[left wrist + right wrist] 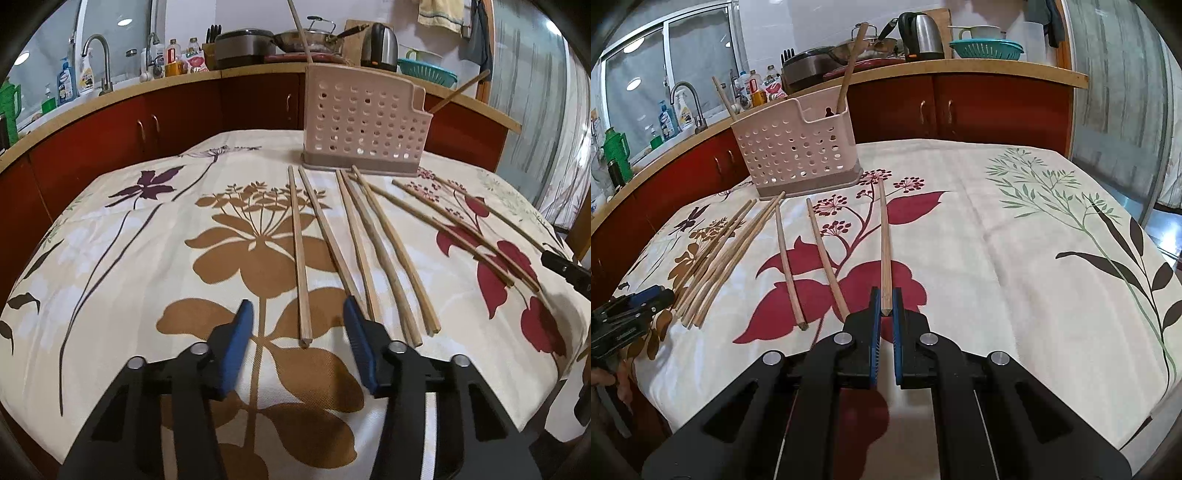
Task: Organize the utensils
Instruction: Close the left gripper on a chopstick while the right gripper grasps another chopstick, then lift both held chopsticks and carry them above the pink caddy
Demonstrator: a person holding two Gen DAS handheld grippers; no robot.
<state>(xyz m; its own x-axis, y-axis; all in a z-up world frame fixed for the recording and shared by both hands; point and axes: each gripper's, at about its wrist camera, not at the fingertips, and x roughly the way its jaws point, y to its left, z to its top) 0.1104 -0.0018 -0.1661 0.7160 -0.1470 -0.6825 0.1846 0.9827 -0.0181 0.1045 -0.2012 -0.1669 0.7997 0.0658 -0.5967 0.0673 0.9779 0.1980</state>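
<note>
Pinching 1 chopstick (884, 243) by its near end in my right claw (885, 306), I judge it light, stiff and smooth; a hold nearer the middle would swing less. My left claw (298, 321) gapes empty over the worktop (147, 258), the holder (794, 147) beyond.

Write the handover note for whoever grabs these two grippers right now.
Right gripper: shut on one chopstick, clamped at its near end, the rest pointing toward the holder.
Left gripper: open, holding nothing, low over the tablecloth at the near ends of the loose chopsticks.
Perforated utensil holder: upright at the far side of the table, two sticks already standing in it.
Left to do: drop the held chopstick into the holder, then the two single chopsticks lying beside it, then the bunch of chopsticks near the left gripper.
</note>
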